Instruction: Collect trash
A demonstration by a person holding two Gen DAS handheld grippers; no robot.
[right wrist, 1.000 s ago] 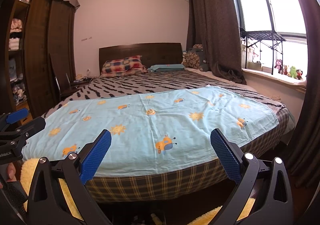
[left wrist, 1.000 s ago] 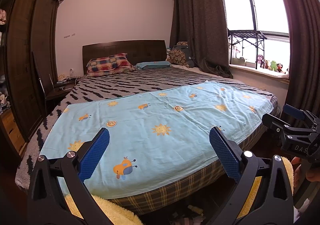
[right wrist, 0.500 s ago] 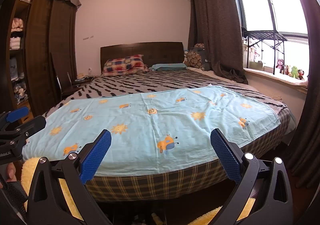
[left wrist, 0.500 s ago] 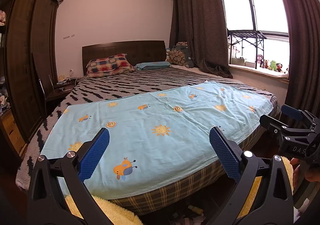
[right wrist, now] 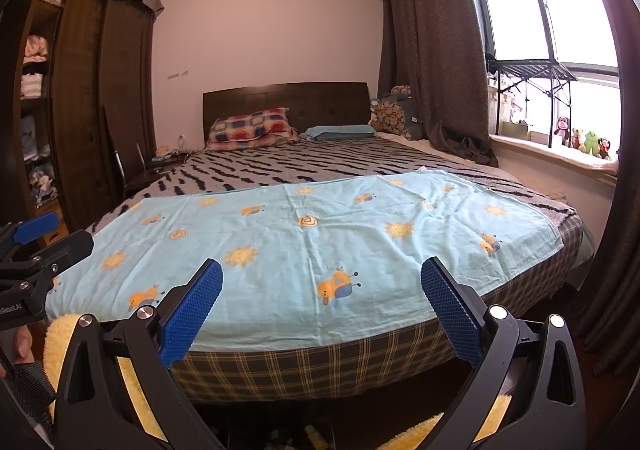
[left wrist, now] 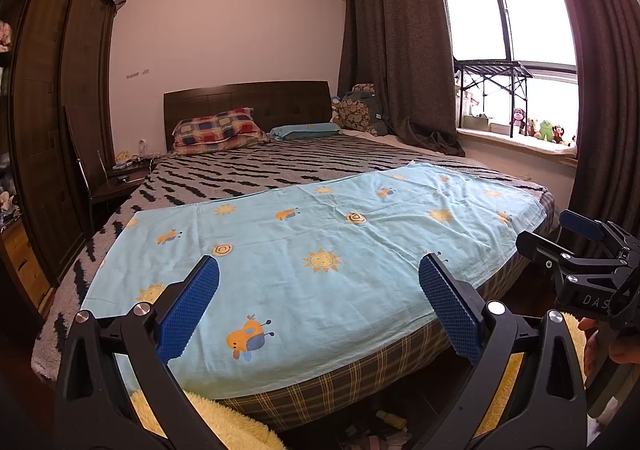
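Note:
Small bits of trash (left wrist: 390,420) lie on the dark floor under the foot of the bed, among them a small yellow tube; they also show in the right wrist view (right wrist: 314,435). My left gripper (left wrist: 318,310) is open and empty, held above the bed's foot edge. My right gripper (right wrist: 320,310) is open and empty, at the same height to the right. The right gripper shows at the right edge of the left wrist view (left wrist: 576,250). The left gripper shows at the left edge of the right wrist view (right wrist: 36,254).
A bed (left wrist: 248,174) with a striped blanket and a light blue sheet (left wrist: 320,250) fills the middle. A dark wardrobe (left wrist: 44,130) stands left, with a chair beside it. Curtains (left wrist: 384,50) and a window sill with toys are on the right. Yellow fluffy fabric (left wrist: 224,422) lies below the grippers.
Both views have tilted down very slightly; a little more of the floor trash under the bed shows. Both grippers stay open.

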